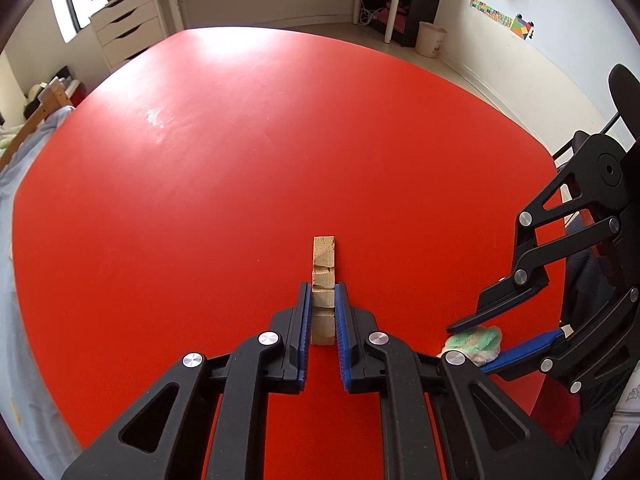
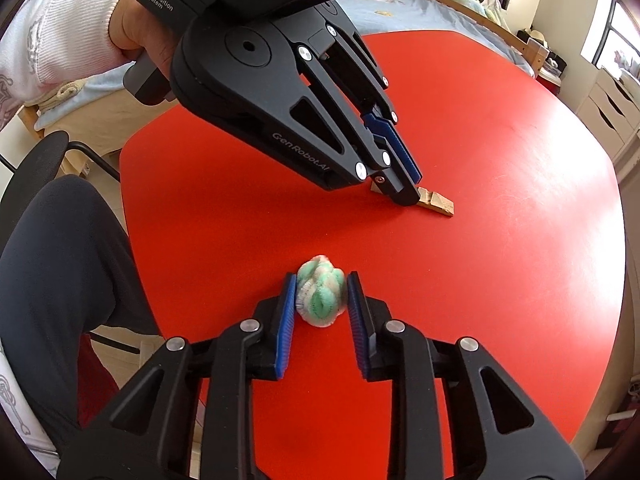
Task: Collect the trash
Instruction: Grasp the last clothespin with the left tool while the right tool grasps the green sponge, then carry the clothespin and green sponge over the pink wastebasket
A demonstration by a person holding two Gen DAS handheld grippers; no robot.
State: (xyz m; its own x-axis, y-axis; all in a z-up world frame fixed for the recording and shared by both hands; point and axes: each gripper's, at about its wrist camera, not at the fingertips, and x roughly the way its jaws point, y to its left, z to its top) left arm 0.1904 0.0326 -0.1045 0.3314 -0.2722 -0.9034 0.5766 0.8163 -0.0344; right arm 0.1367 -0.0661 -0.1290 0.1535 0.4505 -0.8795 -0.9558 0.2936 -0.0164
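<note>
Left gripper [image 1: 323, 300]: the jaws stand either side of a tan cracked strip of cardboard-like scrap [image 1: 323, 276] lying flat on the red table [image 1: 200, 184]. The blue pads appear to touch or nearly touch its long edges; whether they press is not clear, so I judge them closing on it rather than firmly clamped. In the right wrist view the same gripper [image 2: 404, 196] comes in from 11 o'clock, tips down at the table surface, with the strip [image 2: 438, 205] projecting beyond the tips toward 4 o'clock. The strip runs in line with the jaws, which suits a pinch across its narrow width.

Right gripper [image 2: 322, 296]: the jaws are apart, bracketing a green-and-white fuzzy wad [image 2: 321, 292] that sits on the table. The left pad looks to be touching the wad; a sliver of red shows at the right pad. Not yet clamped. In the left wrist view this gripper [image 1: 508, 336] stands at 4 o'clock near the table's edge, the wad [image 1: 476, 340] between its fingers.

Both trash items lie on the table, near each other, toward the seated person's side.

Judgement: both pickups are at the pre-grasp stage, one item per gripper, so the two can be lifted together. A pale waste bin [image 1: 430, 39] stands on the floor beyond the table at 1 o'clock, a likely destination.

Risk: the thin strip could slip or snap at its cracks when lifted.
</note>
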